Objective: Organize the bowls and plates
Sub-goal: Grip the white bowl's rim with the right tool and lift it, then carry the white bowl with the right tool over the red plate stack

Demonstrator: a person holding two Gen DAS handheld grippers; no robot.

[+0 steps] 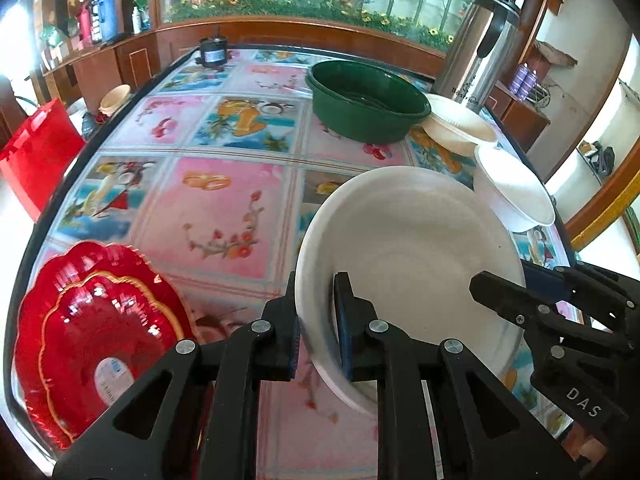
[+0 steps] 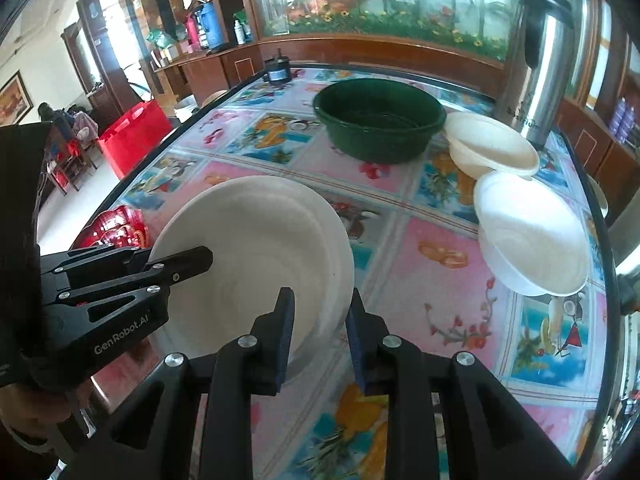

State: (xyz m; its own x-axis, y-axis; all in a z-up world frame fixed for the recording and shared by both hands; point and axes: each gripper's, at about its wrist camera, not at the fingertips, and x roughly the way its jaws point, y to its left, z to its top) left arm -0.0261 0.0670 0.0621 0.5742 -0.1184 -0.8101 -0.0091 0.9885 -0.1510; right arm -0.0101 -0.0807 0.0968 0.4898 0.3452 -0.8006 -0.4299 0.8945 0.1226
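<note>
The left tool point(image 1: 318, 328) is clamped on the near-left rim of the white plate point(image 1: 412, 248), which is held tilted above the bench point(image 1: 224, 208); the right tool point(image 1: 500, 288) pinches the opposite rim. In the right view its own jaws point(image 2: 320, 340) sit on the plate edge w/ the rim between the blue pads, so it is closed on the plate too. The left view shows the red plates point(image 1: 96, 336) fully at the bench's near-left corner, stacked, w/ a white sticker in the middle; in the right view only a small red part is seen behind the left tool. The right view alone shows a hand point(image 2: 24, 436) at bottom left, and people sitting far in the room, too small to tell more. Both views show a green basin point(image 1: 368, 100), a cream bowl point(image 1: 460, 128) just beside it, a white bowl point(image 1: 516, 192) nearer, tilted on its side, and a steel flask point(image 1: 480, 44). Writing: "DAS" on the right tool, "GenRobot.AI" on the left tool, and a word on the flask approx. "Bas...", not readable. The sticker text is too blurred. The flask top is cut off in the right view.
</note>
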